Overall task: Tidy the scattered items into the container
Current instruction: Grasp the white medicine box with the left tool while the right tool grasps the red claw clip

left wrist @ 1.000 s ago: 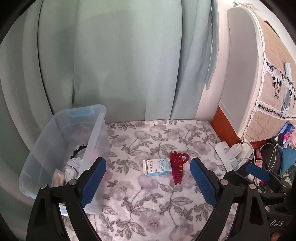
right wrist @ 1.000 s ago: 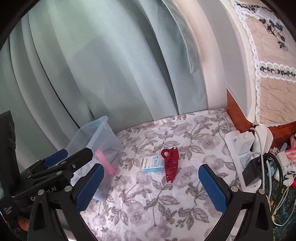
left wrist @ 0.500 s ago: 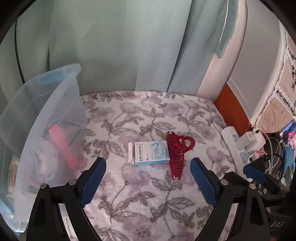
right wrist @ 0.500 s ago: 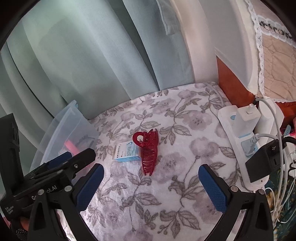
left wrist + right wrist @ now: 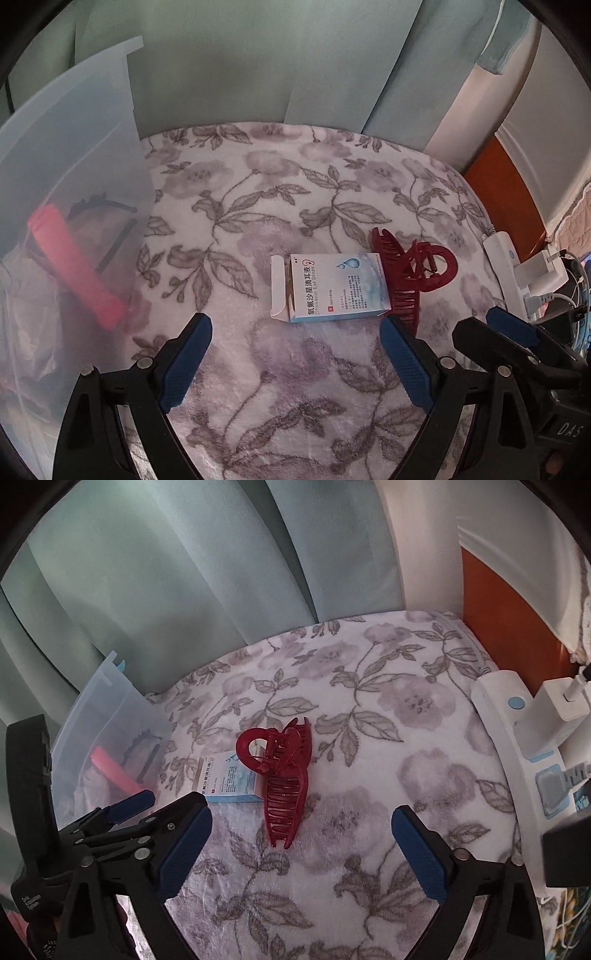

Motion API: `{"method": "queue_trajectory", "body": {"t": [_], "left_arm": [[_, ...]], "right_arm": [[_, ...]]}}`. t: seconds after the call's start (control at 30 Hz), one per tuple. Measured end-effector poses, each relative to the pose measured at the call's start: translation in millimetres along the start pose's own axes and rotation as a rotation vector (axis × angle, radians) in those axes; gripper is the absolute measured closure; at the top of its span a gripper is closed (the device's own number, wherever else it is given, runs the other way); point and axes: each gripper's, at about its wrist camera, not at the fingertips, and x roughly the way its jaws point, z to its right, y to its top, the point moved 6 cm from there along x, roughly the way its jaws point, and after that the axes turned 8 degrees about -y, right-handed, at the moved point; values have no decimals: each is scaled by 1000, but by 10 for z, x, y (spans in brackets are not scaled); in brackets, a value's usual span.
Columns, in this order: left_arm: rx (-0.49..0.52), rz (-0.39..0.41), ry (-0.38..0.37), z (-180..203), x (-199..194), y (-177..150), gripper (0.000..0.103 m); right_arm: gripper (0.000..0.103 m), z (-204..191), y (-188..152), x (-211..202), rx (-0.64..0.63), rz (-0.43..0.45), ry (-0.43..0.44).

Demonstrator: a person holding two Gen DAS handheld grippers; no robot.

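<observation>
A: What takes up the most room?

B: The floral cloth (image 5: 258,192), then the clear container (image 5: 70,206) at its left edge, a pink bar (image 5: 74,273) showing through its wall.

A: And the grippers?

B: The left gripper (image 5: 295,354) and right gripper (image 5: 301,842) both hang above the cloth, fingers spread wide, holding nothing.

A: The loose items?

B: An eye-drop box (image 5: 336,288) lies flat mid-cloth, with a red hair claw (image 5: 284,775) touching its right end.
</observation>
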Motion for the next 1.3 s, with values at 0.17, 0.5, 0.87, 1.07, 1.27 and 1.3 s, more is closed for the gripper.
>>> {"method": "queue_trajectory", "body": {"t": [0.17, 0.5, 0.87, 1.07, 1.27, 1.3], "left_arm": [[-48, -13, -7, -125, 123, -5, 11], [-99, -14, -49, -290, 215, 0, 12], [-31, -36, -111, 4, 375, 12, 11], [-48, -54, -121, 78, 454, 23, 11], [-55, -44, -114, 118, 537, 32, 11], [-52, -42, -113, 126, 548, 32, 11]], "right_arm": [[24, -75, 18, 184, -17, -18, 16], [40, -121, 124, 420, -1, -31, 67], [71, 72, 275, 390, 50, 20, 56], [71, 179, 254, 371, 50, 2, 48], [71, 212, 249, 390, 66, -1, 49], [71, 220, 252, 390, 69, 0, 48]]}}
